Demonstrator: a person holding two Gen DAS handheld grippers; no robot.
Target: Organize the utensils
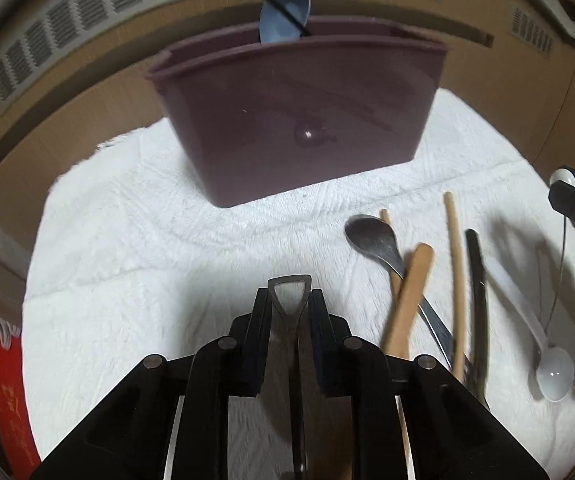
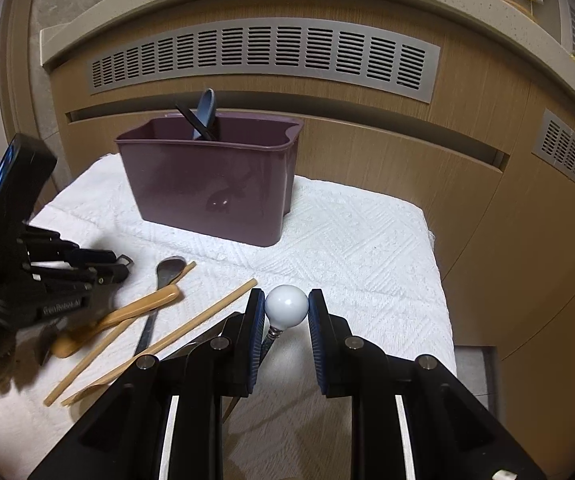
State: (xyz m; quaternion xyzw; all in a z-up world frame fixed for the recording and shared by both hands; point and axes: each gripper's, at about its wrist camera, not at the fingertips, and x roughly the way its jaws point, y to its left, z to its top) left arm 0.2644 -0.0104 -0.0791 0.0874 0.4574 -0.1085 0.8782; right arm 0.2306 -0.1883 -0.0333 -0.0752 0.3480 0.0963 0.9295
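Note:
My left gripper [image 1: 289, 294] is shut on the flat metal handle [image 1: 287, 320] of a utensil whose looped end pokes out past the fingertips; it is also at the left of the right wrist view [image 2: 121, 266]. My right gripper [image 2: 286, 300] is shut on a white ball-topped utensil [image 2: 286, 307] with a thin metal stem, held above the towel. The purple caddy [image 1: 295, 120] [image 2: 207, 184] stands at the back with a blue spoon [image 1: 283, 16] and a black stick in it. A metal spoon [image 1: 371, 236], wooden spoon [image 1: 407, 296], wooden chopsticks [image 1: 456, 272], a black utensil [image 1: 479, 292] and a white spoon [image 1: 555, 376] lie loose.
Everything sits on a white textured towel [image 1: 147, 260] [image 2: 367, 248]. A wooden cabinet front with grey vent grilles [image 2: 263, 52] rises right behind the caddy. A red object [image 1: 7, 392] lies off the towel's left edge. The towel's right edge drops to the floor.

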